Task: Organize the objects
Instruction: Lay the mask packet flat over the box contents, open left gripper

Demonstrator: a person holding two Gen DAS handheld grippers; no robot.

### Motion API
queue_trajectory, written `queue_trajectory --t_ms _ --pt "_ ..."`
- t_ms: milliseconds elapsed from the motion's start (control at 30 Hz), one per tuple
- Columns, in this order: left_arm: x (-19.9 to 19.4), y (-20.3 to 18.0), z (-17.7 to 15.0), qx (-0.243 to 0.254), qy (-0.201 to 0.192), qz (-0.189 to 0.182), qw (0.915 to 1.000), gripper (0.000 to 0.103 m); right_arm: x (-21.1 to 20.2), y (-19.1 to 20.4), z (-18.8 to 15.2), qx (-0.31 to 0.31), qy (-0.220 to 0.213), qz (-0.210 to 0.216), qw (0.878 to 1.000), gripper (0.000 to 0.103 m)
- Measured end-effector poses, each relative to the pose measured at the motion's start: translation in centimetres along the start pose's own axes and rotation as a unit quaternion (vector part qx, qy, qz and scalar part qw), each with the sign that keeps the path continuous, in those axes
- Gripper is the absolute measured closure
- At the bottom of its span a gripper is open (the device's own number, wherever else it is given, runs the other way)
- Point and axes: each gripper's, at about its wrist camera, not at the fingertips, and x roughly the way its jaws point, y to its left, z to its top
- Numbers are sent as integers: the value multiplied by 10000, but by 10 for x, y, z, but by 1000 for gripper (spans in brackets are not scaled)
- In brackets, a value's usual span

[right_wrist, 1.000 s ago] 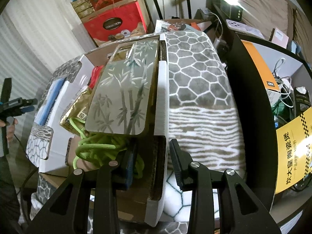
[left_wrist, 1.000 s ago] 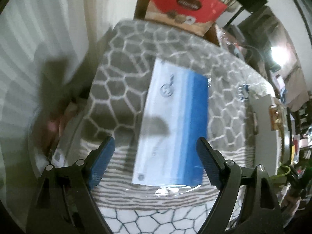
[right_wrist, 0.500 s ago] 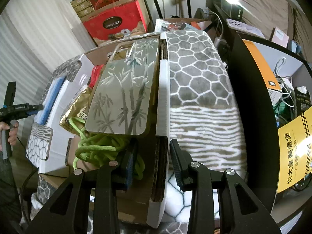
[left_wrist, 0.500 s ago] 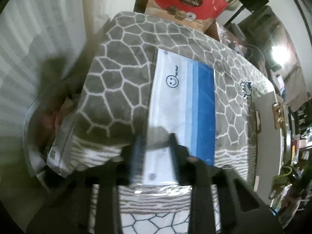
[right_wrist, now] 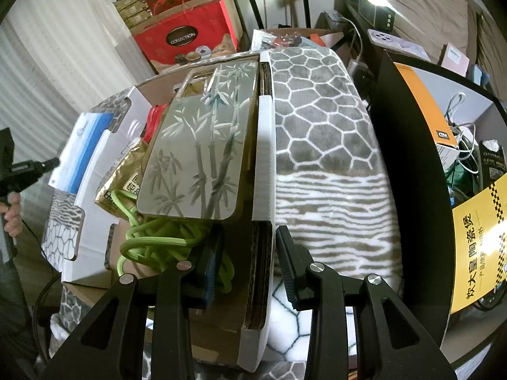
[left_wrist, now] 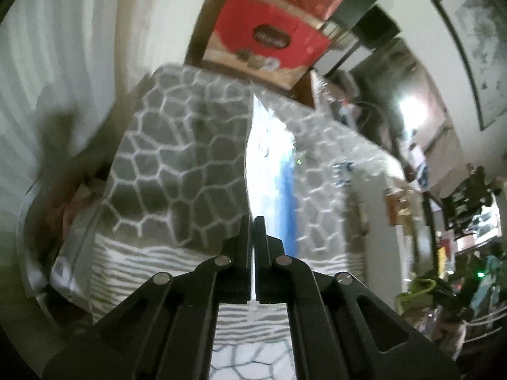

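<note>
My left hand-held gripper (left_wrist: 252, 247) is clamped on the mask packet (left_wrist: 266, 171), lifting; right hand-held gripper (right_wrist: 250, 256) grips the box wall (right_wrist: 261, 221). Next, probably: drop it inside.

One phone case (right_wrist: 202, 145); one green cord (right_wrist: 158, 240); two claws (right_wrist: 250, 253).

Right gripper (right_wrist: 248, 261) fingers clamp cardboard box wall (right_wrist: 258, 285); bamboo-print phone case (right_wrist: 202, 145) atop green cord (right_wrist: 152, 240)

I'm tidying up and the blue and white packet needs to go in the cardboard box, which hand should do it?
Left. The left gripper has its jaws shut on the blue and white packet, already tilted up. The right gripper straddles the cardboard box wall, steadying it.
</note>
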Motion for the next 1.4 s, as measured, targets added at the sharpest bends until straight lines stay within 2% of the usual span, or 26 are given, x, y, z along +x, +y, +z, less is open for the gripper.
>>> queue_trajectory --t_ms 300,533,667,800,933,1033,1133,1300,1400 --pt "-49 -61 11 415 -401 -885 9944 102 0 0 0 0 -6 -11 10000 68" --pt "-68 -129 5 712 -440 -1933 9776 102 0 -1 0 7 -7 -8 10000 68" --pt "-44 -159 -10 718 -280 -2209 9723 102 0 -1 0 14 -10 -12 10000 68" --pt "0 -172 -32 433 -20 -2472 9680 102 0 -2 0 20 -8 3 10000 68" --pt "42 -168 -49 -11 275 -2436 9695 102 0 -2 1 23 -10 4 10000 68" --pt "55 -161 -57 -105 296 -2258 9737 102 0 -2 0 14 -12 -2 10000 68" --pt "57 -162 -63 18 371 -2114 9767 102 0 -1 0 20 -19 1 10000 68" --pt "55 -169 -72 316 444 -1500 9872 100 0 -1 0 15 -14 -7 10000 68" --pt "52 -176 -77 496 488 -1318 9888 99 0 -1 0 17 -15 -1 10000 67"
